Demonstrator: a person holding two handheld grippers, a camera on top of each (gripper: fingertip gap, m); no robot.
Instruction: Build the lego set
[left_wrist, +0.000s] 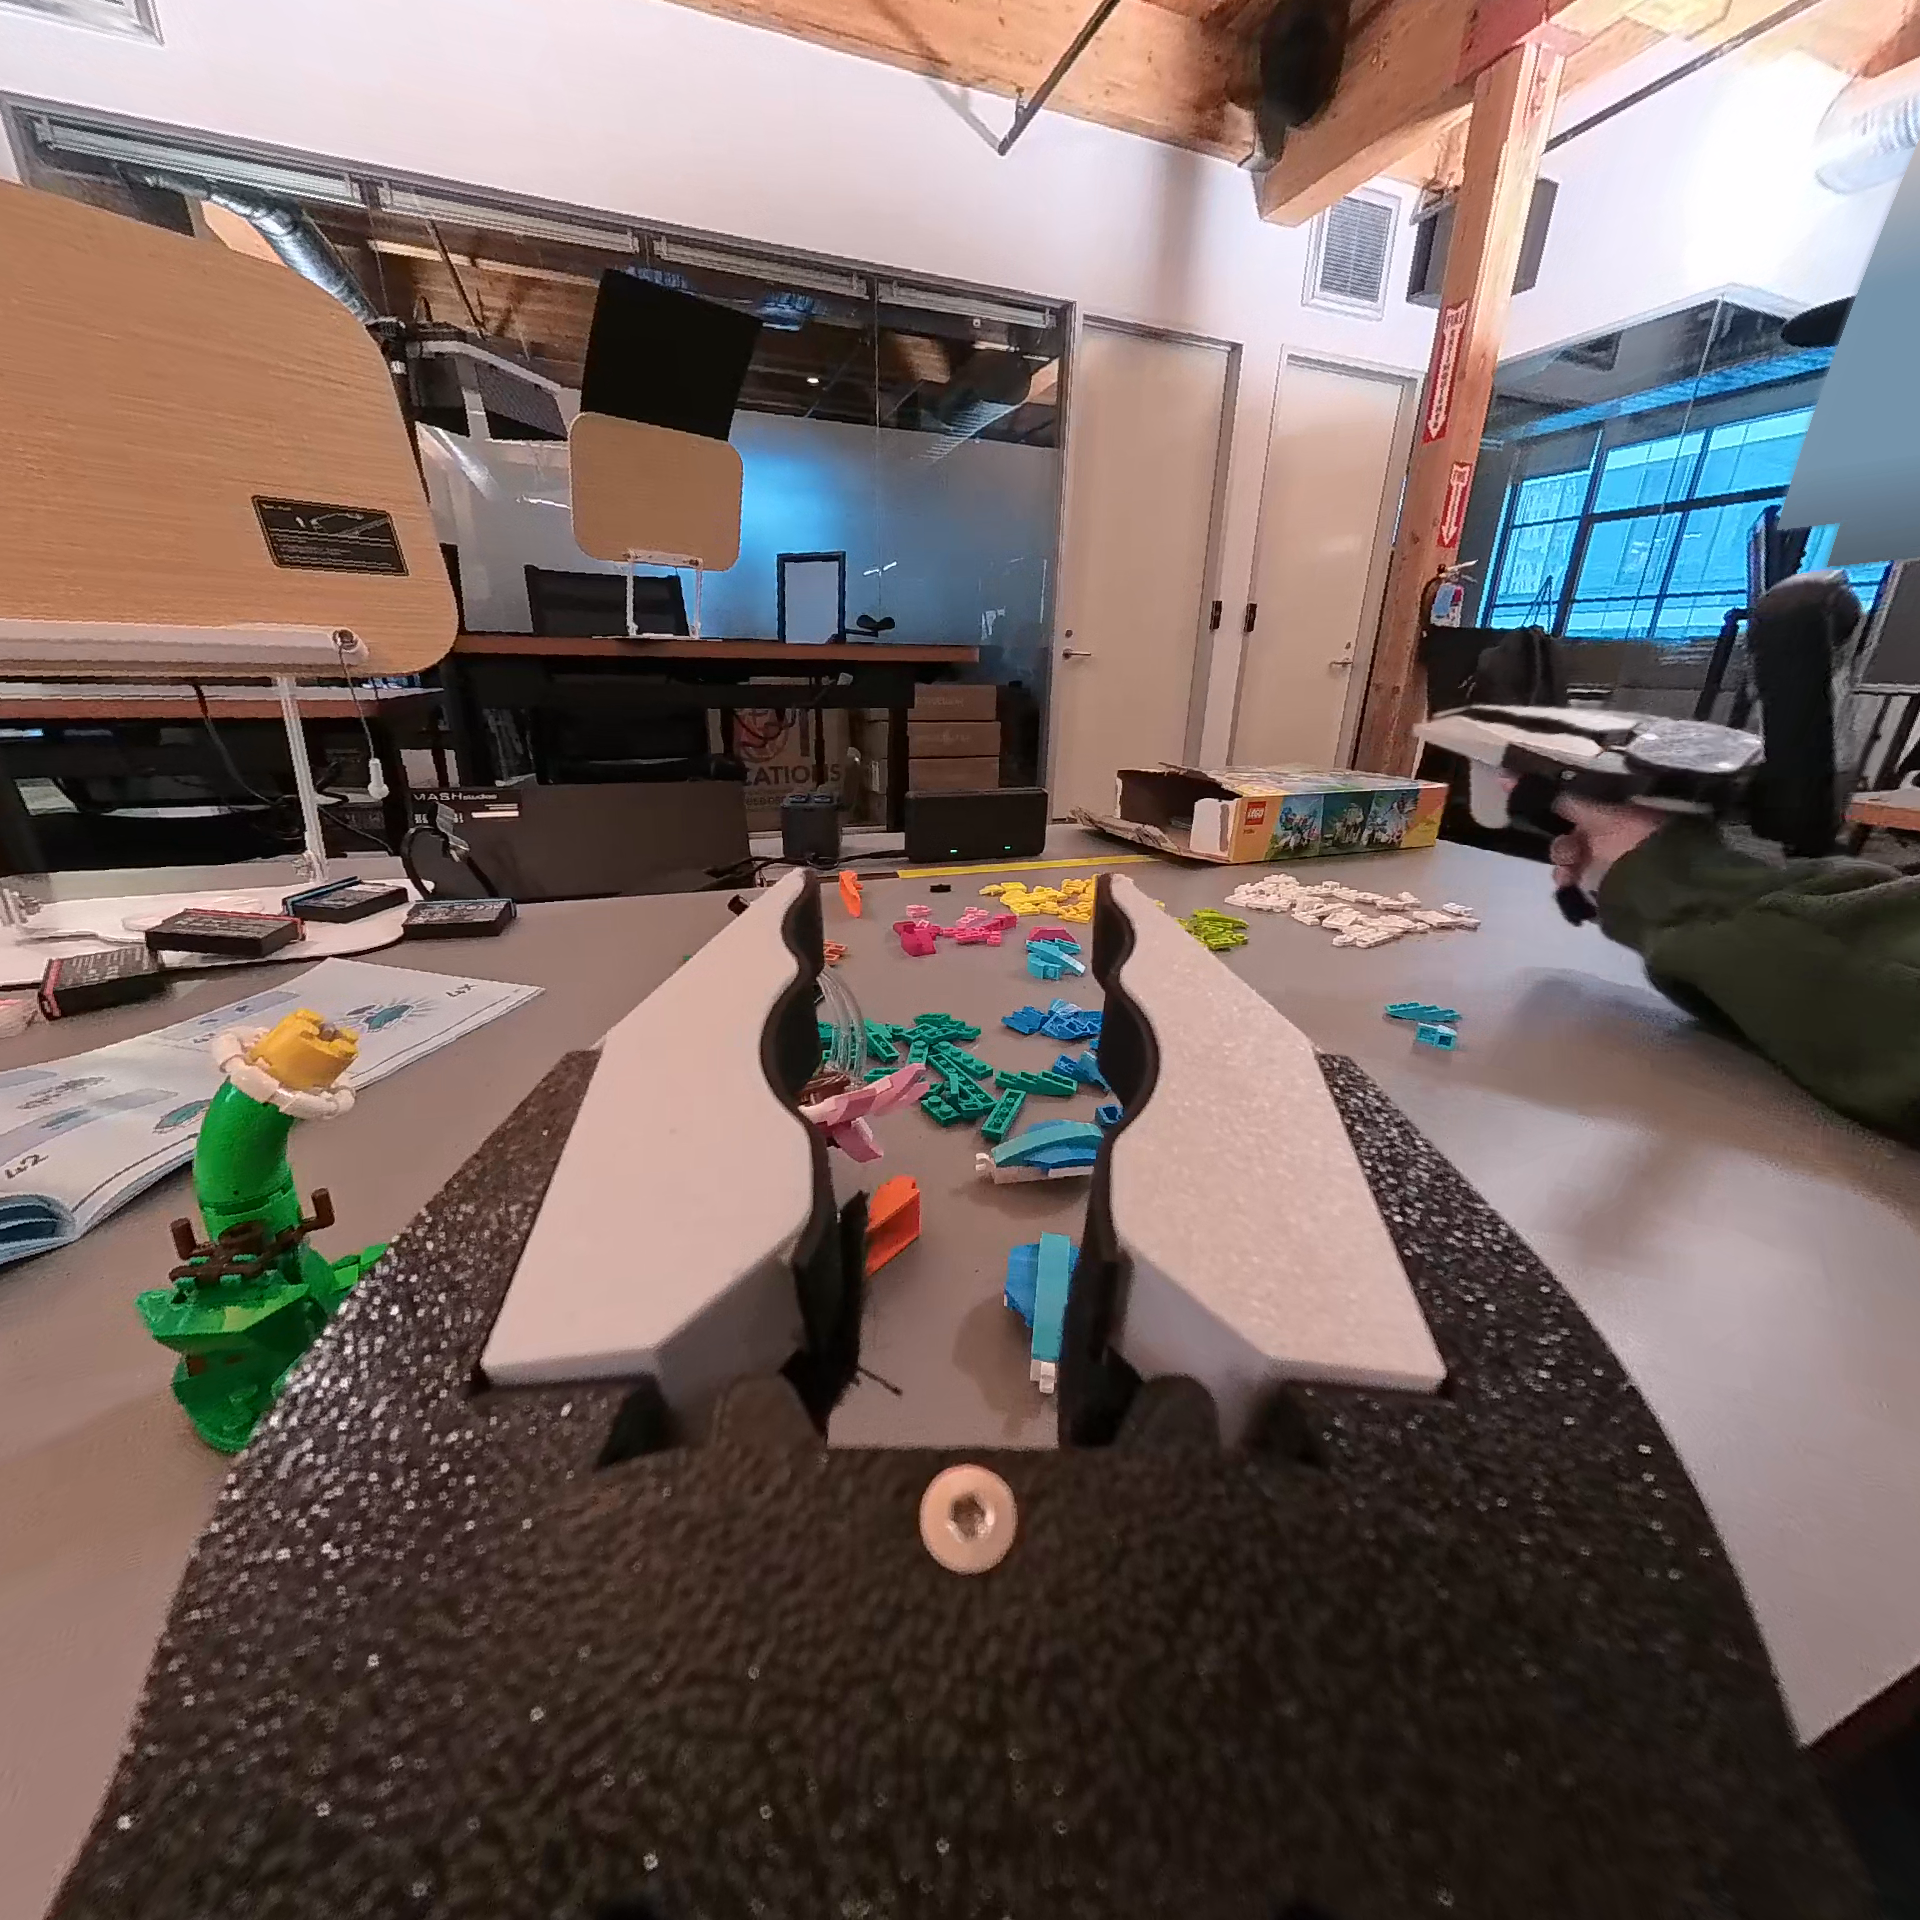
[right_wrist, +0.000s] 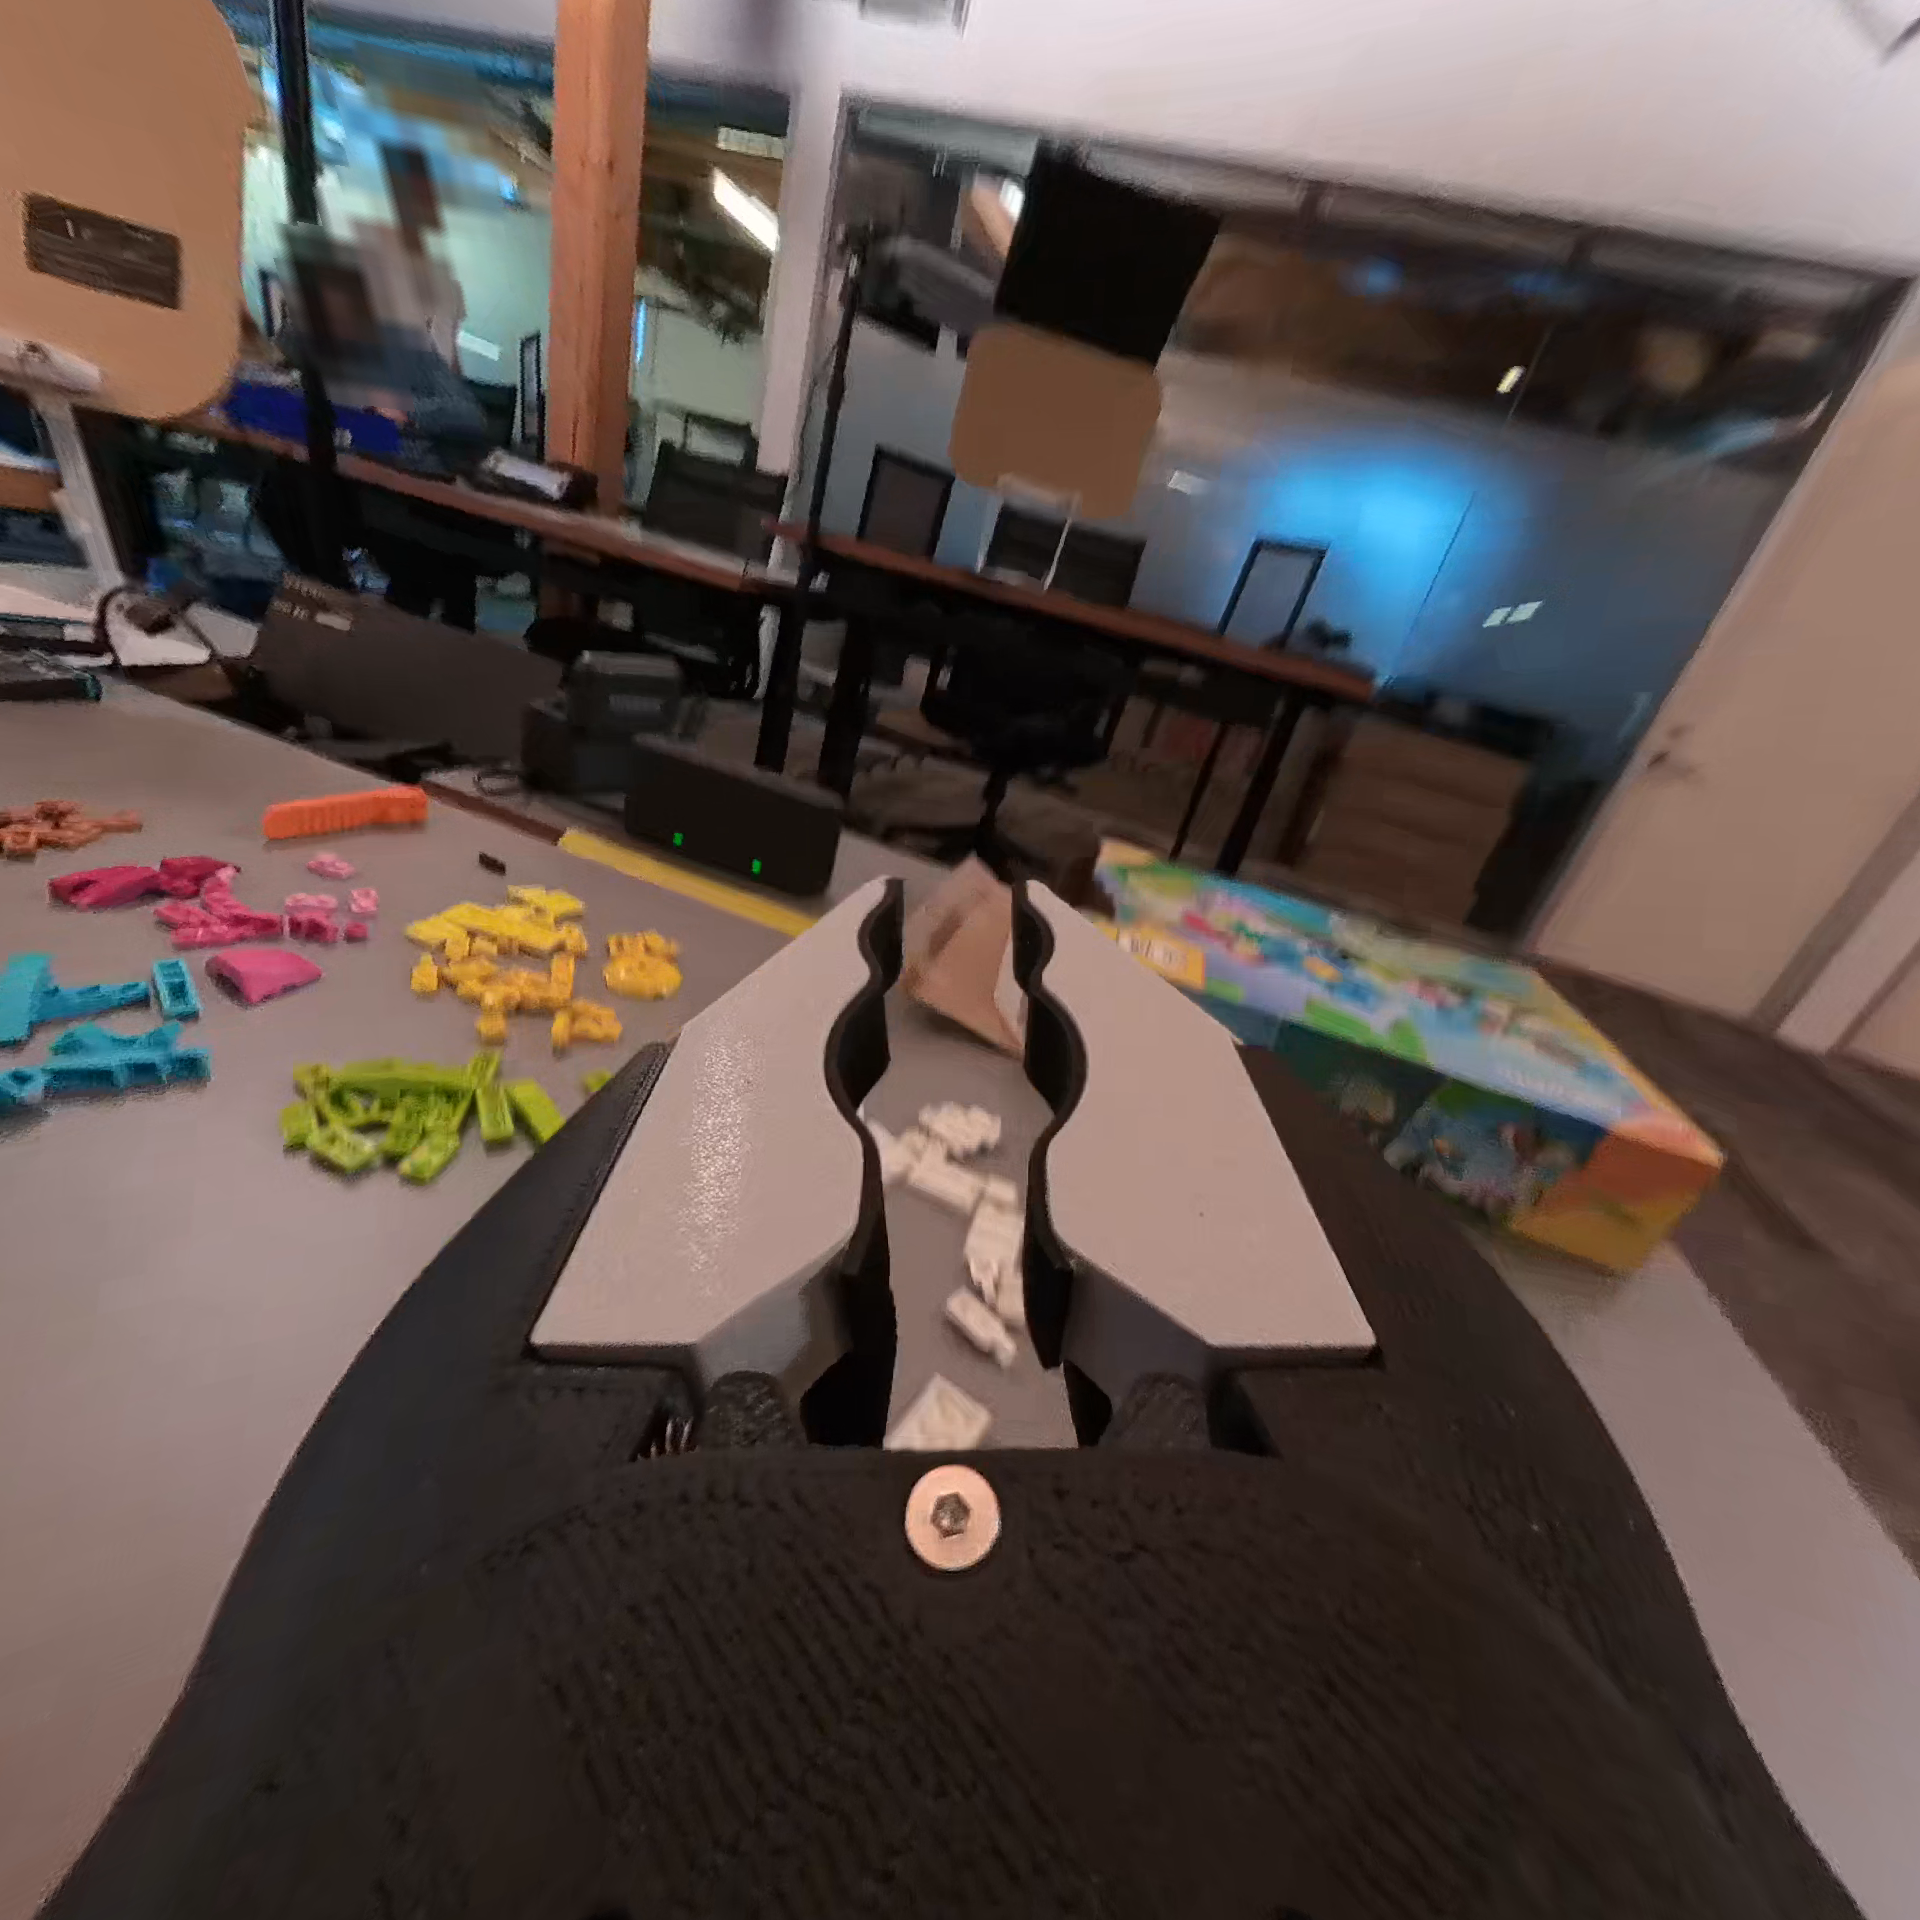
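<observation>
Both claws gape empty: the left gripper (left_wrist: 956, 894) over teal bricks (left_wrist: 951, 1060), the right gripper (right_wrist: 956, 899) above white bricks (right_wrist: 977, 1195). Part-picking appears underway. Next, descend and pinch one piece.

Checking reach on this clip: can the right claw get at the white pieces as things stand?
Probably yes. The right claw is open and empty, and the white pieces lie loose on the table right under it, nothing between.

An open-plan office: ahead of the left gripper (left_wrist: 956, 894) stand long desks (left_wrist: 717, 655), office chairs (right_wrist: 1023, 675), a glass-walled meeting room (left_wrist: 748, 468) and exposed timber beams (left_wrist: 1455, 416) overhead
</observation>
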